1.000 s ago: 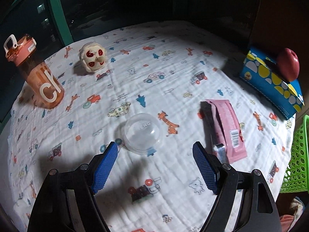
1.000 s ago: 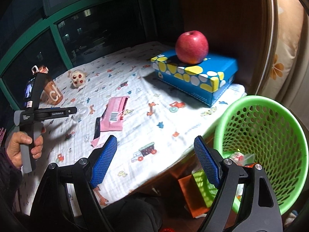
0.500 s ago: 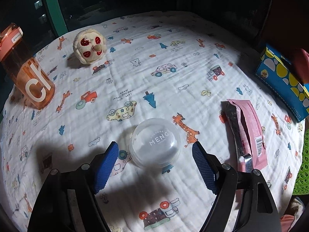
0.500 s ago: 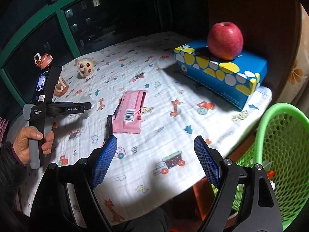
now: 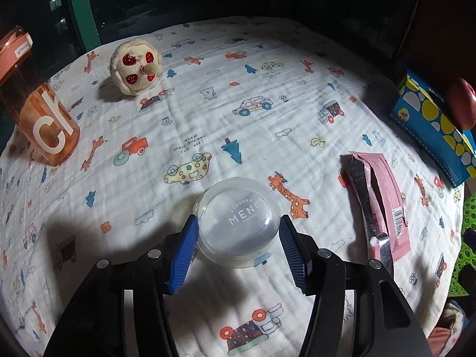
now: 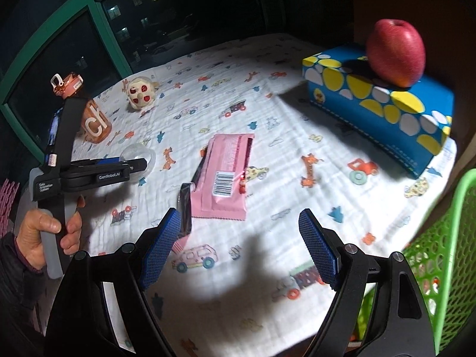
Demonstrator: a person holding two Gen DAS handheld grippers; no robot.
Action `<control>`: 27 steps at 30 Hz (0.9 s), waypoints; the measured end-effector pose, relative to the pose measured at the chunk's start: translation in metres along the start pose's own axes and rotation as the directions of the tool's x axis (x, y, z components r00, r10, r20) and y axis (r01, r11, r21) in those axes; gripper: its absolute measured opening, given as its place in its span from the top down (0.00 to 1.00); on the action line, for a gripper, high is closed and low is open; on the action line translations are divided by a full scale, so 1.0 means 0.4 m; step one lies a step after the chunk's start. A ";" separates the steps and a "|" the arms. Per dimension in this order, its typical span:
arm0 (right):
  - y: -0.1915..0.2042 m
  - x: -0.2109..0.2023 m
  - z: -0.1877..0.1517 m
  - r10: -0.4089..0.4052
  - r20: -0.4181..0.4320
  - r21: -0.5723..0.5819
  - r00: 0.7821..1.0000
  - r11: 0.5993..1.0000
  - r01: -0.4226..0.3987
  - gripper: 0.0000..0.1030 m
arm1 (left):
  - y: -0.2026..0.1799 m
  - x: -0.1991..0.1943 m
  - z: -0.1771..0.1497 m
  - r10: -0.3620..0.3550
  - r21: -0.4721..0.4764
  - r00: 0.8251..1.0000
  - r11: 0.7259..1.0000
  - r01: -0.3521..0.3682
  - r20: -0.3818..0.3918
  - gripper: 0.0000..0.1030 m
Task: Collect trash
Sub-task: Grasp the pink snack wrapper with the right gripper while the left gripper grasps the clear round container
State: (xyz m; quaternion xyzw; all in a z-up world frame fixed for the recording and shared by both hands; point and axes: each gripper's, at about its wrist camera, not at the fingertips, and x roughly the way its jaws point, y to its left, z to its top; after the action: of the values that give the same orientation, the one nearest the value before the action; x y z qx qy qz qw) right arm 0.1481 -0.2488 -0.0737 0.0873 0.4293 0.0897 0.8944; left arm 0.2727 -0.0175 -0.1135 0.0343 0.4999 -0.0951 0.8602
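Observation:
A clear plastic dome lid (image 5: pixel 238 221) lies on the patterned cloth, printed MENG. My left gripper (image 5: pixel 237 226) has its blue pads closed against both sides of it. The lid also shows in the right wrist view (image 6: pixel 139 156) beside the left gripper (image 6: pixel 131 166). A torn pink snack wrapper (image 5: pixel 377 202) lies to the right of the lid; it also shows in the right wrist view (image 6: pixel 227 175). My right gripper (image 6: pixel 239 226) is open and empty, just short of the wrapper's near end. A green mesh basket (image 6: pixel 440 255) stands off the table's right edge.
An orange drink bottle (image 5: pixel 35 104) stands at far left, with a plush toy (image 5: pixel 135 70) behind. A blue dotted tissue box (image 6: pixel 383 101) with a red apple (image 6: pixel 394 52) on it sits at far right. The table edge runs near the basket.
My left gripper moved forward around the dome lid and its jaws closed onto it. My right gripper swung left from the basket toward the pink wrapper.

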 end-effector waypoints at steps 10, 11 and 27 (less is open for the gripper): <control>0.053 0.135 0.044 0.029 -0.073 -0.014 0.997 0.999 -0.030 0.23 | 0.044 -0.083 -0.020 -0.004 -0.031 0.999 0.999 0.005 0.038 0.48; 0.054 0.147 0.050 0.025 -0.076 -0.015 0.997 1.000 -0.026 0.23 | 0.049 -0.090 -0.023 -0.005 -0.035 0.999 0.999 0.007 0.041 0.48; 0.080 0.276 0.080 -0.101 -0.149 -0.015 0.984 0.995 0.100 0.25 | 0.082 -0.131 -0.048 -0.019 -0.062 0.997 0.998 0.024 0.070 0.48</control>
State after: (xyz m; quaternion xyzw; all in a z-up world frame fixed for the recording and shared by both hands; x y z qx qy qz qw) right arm 0.2383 -0.1941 -0.1298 0.0549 0.4988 0.0523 0.8634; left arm 0.2376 0.0245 -0.0789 -0.0014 0.4729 -0.0898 0.8765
